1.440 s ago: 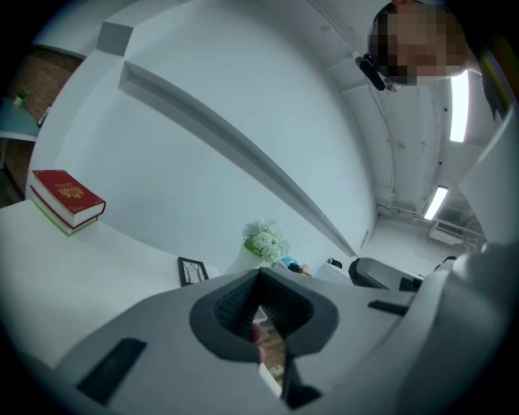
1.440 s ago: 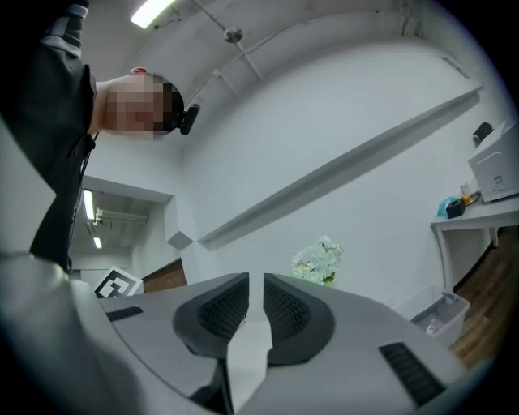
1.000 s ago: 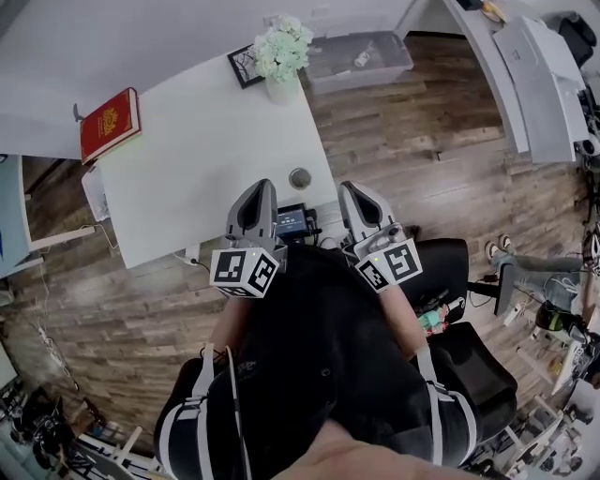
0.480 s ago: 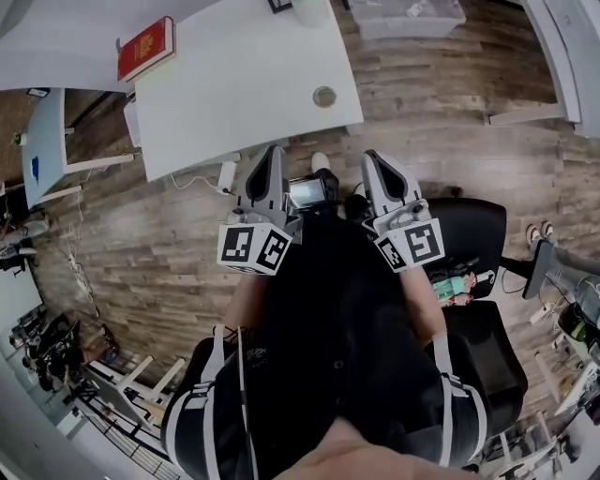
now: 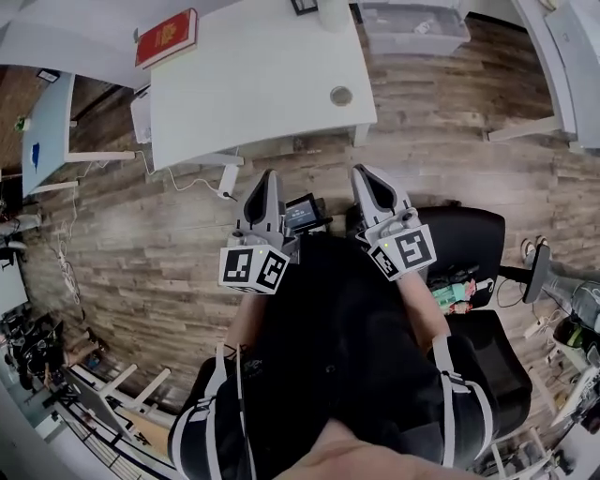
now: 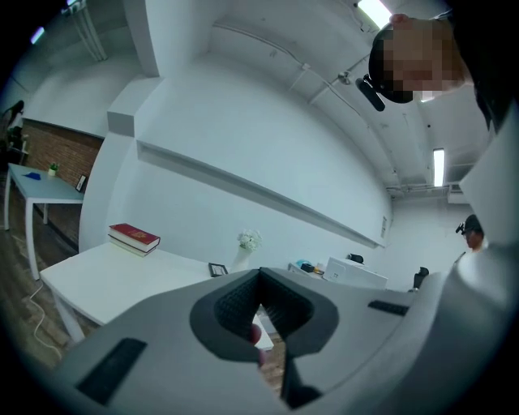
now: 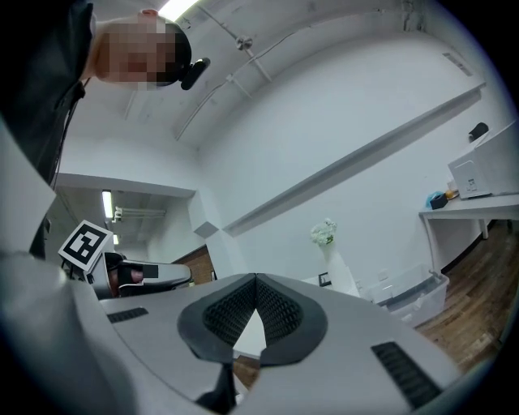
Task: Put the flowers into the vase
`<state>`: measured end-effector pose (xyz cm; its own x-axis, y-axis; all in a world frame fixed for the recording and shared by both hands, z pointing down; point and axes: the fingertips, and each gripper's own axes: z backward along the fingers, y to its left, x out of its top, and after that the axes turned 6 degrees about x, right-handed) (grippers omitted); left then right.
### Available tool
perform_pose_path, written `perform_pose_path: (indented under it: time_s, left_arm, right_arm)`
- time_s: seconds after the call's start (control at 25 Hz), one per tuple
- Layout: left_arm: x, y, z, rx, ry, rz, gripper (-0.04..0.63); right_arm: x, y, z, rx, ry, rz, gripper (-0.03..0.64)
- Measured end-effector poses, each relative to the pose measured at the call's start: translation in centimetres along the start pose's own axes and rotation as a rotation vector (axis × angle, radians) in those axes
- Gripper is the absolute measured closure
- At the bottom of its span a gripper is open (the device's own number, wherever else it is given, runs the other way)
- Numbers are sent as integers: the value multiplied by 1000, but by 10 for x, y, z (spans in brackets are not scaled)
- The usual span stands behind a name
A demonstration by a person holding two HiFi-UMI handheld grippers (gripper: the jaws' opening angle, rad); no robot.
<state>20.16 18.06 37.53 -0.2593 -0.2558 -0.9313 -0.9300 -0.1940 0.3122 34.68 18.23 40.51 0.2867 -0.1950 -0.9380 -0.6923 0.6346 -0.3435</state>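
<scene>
where you are holding both grippers: over the wood floor [image 5: 450, 141], short of the near edge of the white table [image 5: 253, 103].
your left gripper [image 5: 265, 178]: its jaws are pressing together at the tips, empty.
your right gripper [image 5: 362, 173]: its jaws are meeting tip to tip, pinching nothing.
flowers [image 6: 249, 240]: sitting in the vase [image 7: 333, 261] at the table's far end, well apart from both grippers.
red book [image 5: 167, 37]: lying on the table's far left corner.
clear bin [image 5: 412, 26]: resting on the floor beside the vase end.
</scene>
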Motion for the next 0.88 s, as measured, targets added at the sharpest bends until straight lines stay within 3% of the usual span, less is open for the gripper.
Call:
perform_pose_path:
  time_s: [0.2,0.4,0.6,0.88]
  left_arm:
    - [-7,43,50,18,15,73,549]
    - [-10,73,76,-35,39,117,549]
    - [-22,74,82,-95,75,133,549]
    - [-11,55,84,-110,36,129,549]
  right_arm:
    - [-29,62,-13,34,82,-44,600]
    - [-46,103,-9,-49,134,-18,600]
    - [-48,111,21,-154,142,-23,600]
    - [-35,109,39,-129,126,6,600]
